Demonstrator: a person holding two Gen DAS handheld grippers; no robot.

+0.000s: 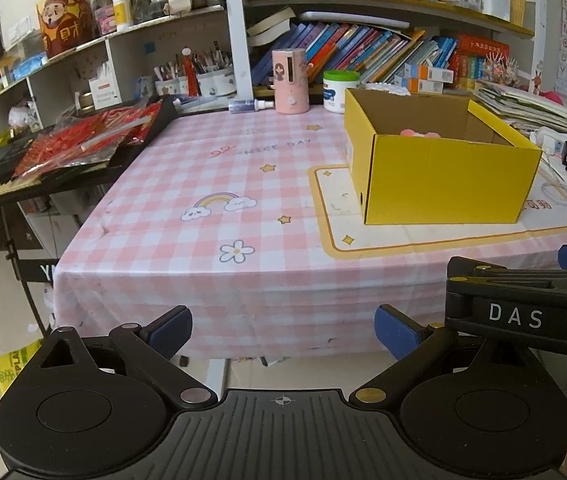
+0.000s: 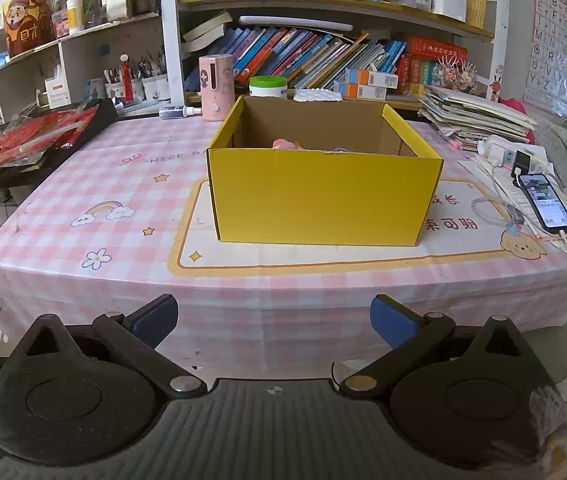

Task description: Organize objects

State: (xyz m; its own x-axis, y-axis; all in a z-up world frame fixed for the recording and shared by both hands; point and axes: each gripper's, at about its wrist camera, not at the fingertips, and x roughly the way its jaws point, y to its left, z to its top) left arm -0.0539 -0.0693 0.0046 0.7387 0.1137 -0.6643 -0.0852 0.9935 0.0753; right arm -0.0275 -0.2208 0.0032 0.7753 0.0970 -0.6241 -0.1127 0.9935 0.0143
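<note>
A yellow cardboard box [image 2: 323,196] stands open on a white mat on the pink checked tablecloth [image 2: 123,184]. It also shows in the left wrist view [image 1: 443,180] at the right. Something pink [image 2: 285,143] lies inside it, mostly hidden by the front wall. My right gripper [image 2: 275,322] is open and empty, held off the table's front edge facing the box. My left gripper [image 1: 283,332] is open and empty, also in front of the table edge, left of the box. The right gripper's body [image 1: 523,304] shows at the right of the left wrist view.
A phone [image 2: 545,202] on a cable lies right of the box, with stacked papers [image 2: 479,120] behind. A pink dispenser [image 2: 214,88], a green-lidded jar [image 2: 268,87] and a spray bottle [image 2: 179,112] stand at the back. A keyboard with red packets [image 1: 83,140] sits left. Bookshelves behind.
</note>
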